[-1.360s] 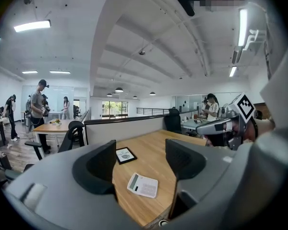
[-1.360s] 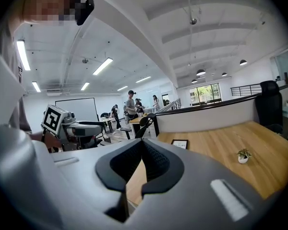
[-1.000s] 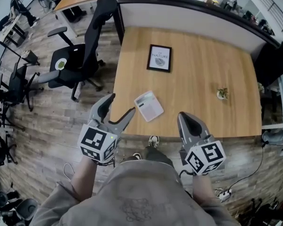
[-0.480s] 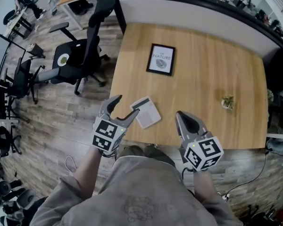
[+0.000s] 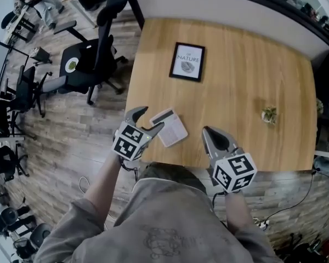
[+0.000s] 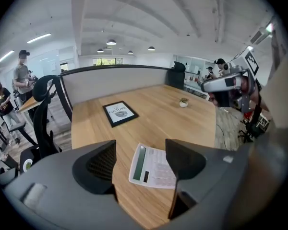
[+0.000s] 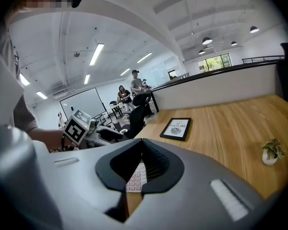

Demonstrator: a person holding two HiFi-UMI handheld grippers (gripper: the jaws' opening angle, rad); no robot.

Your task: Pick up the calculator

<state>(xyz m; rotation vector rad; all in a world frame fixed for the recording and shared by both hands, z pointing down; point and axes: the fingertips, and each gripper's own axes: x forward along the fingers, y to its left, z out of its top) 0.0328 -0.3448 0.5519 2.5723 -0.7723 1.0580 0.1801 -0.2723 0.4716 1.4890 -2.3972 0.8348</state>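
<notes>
1. The calculator (image 5: 171,127) lies flat on the wooden surface (image 5: 241,86), close to the near edge and toward the left corner. It sits skewed, with its display strip on the side nearer the left hand-held gripper (image 5: 152,118).
2. The left hand-held gripper has its jaws spread wide and holds nothing. In its own view the calculator's display end lies just ahead in the gap between the jaws, so it looks lined up to pinch across the body.
3. In the head view one left jaw tip overlaps the calculator's edge. Whether it touches cannot be told.
4. The right hand-held gripper (image 5: 213,138) has its jaws pressed together and is empty. It hovers over the near edge, to the right of the calculator and apart from it. Its own view shows the calculator keys beyond the closed tips. This is probably a standby pose, and it could brace the far side if the calculator slides.
5. Judgement: this is the approach stage, with the grasp not yet made. The body is thin and flat, so the jaws need an edge to bite on. Its spot near the surface edge helps, since a low, angled entry from the left suits it.
6. Risk: the jaws could push the calculator along the wood instead of gripping it.
7. The picture frame (image 5: 187,62) and small potted plant (image 5: 270,115) sit well apart, out of the path. An office chair (image 5: 93,59) stands on the floor to the left.
</notes>
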